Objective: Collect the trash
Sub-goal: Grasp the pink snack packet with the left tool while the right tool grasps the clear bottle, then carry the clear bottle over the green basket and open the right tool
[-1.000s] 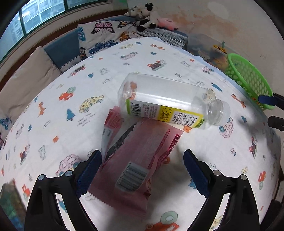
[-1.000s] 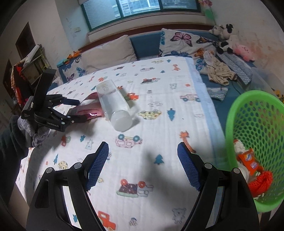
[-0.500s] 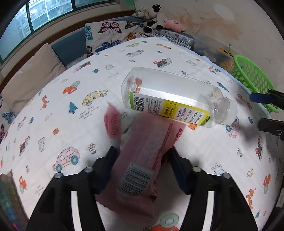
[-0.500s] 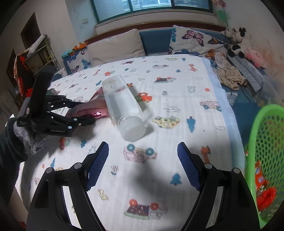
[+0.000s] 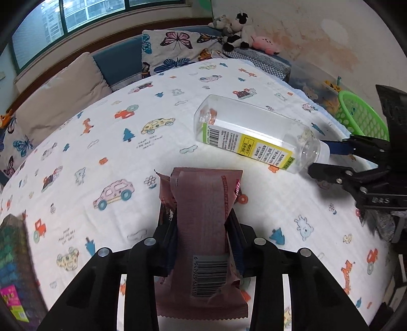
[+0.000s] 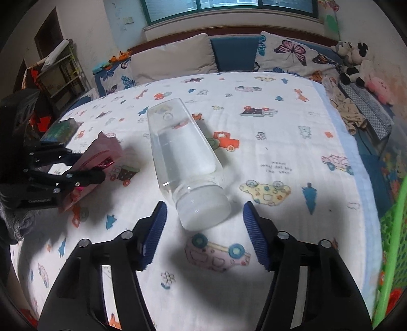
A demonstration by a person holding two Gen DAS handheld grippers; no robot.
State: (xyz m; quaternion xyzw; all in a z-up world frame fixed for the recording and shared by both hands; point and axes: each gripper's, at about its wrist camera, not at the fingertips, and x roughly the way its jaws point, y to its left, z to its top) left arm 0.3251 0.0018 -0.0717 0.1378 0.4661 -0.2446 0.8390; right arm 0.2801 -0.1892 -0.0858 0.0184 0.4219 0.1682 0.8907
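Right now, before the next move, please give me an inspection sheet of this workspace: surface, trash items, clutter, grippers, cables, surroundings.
Surface: bed sheet with cartoon car print, white.
Trash items: pink wrapper between the left pads; clear plastic bottle lying on its side, cap end toward the right gripper; green basket at the bed edge, some trash already inside.
Clutter: dark colourful box on the sheet, beyond the left gripper.
Grippers: left gripper closing, pads pressing the wrapper; right gripper closing, bottle cap just ahead of its fingertips, not touched.
Cables: nothing seen.
Surroundings: butterfly pillows, plush toys, window, shelf.
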